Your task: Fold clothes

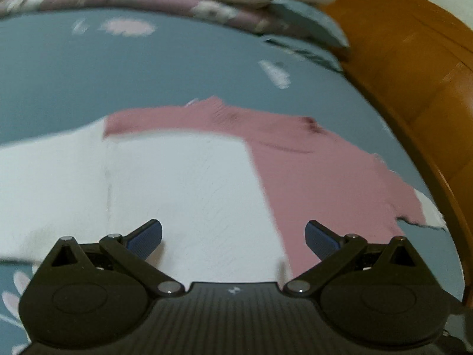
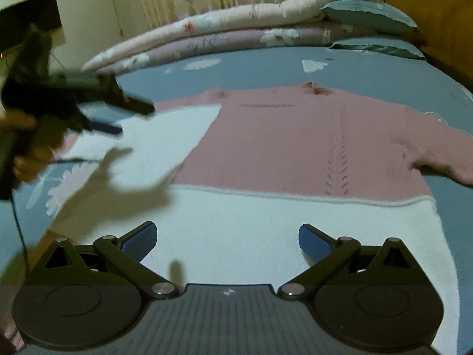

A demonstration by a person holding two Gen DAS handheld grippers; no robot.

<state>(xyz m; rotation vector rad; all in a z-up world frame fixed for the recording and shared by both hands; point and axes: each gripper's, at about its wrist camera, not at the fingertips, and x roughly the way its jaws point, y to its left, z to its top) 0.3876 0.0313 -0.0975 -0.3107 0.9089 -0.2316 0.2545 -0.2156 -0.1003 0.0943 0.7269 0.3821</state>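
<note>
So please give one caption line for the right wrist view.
Open right tongs above a pink-and-white sweater on the bed; left tongs nearby.

A pink and white sweater (image 2: 295, 148) lies flat on the grey-blue bedsheet (image 2: 251, 65). The right gripper (image 2: 227, 241) hovers over the sweater's white hem, jaws spread wide and empty. The left gripper (image 2: 118, 115), blurred, hangs above the sweater's folded-in left sleeve. Folded quilts (image 2: 207, 29) lie beyond the sweater's collar.
</note>
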